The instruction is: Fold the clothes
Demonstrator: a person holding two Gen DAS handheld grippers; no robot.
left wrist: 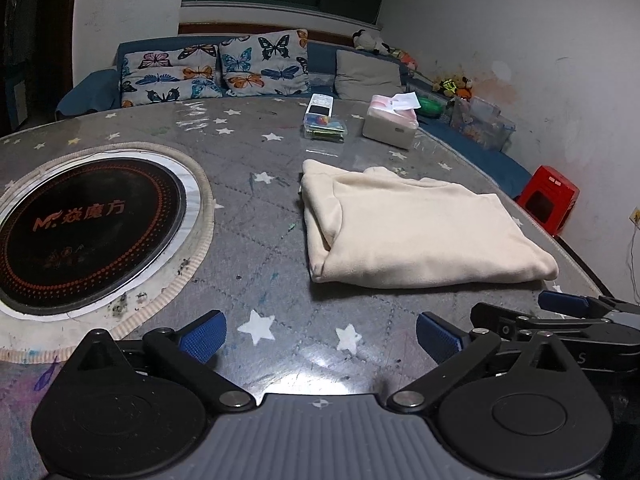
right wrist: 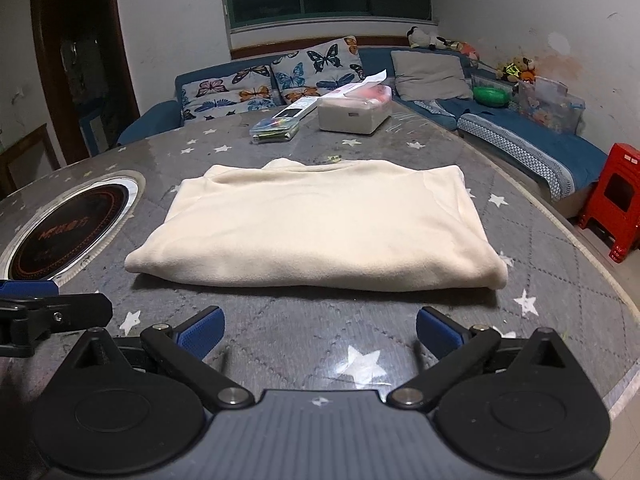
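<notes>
A cream fleece garment (left wrist: 416, 232) lies folded into a flat rectangle on the grey star-patterned table (left wrist: 280, 208). In the right wrist view the garment (right wrist: 320, 228) sits straight ahead. My left gripper (left wrist: 320, 336) is open and empty, low over the table, to the left of and nearer than the garment. My right gripper (right wrist: 320, 332) is open and empty, just short of the garment's near folded edge. The right gripper also shows at the right edge of the left wrist view (left wrist: 576, 312).
A round black induction cooktop (left wrist: 80, 224) is set into the table at the left. A white tissue box (left wrist: 390, 126), a remote (left wrist: 319, 105) and a clear plastic case (left wrist: 324, 127) lie at the far side. A blue sofa with butterfly cushions (left wrist: 216, 68) stands behind. A red stool (left wrist: 548, 200) is at the right.
</notes>
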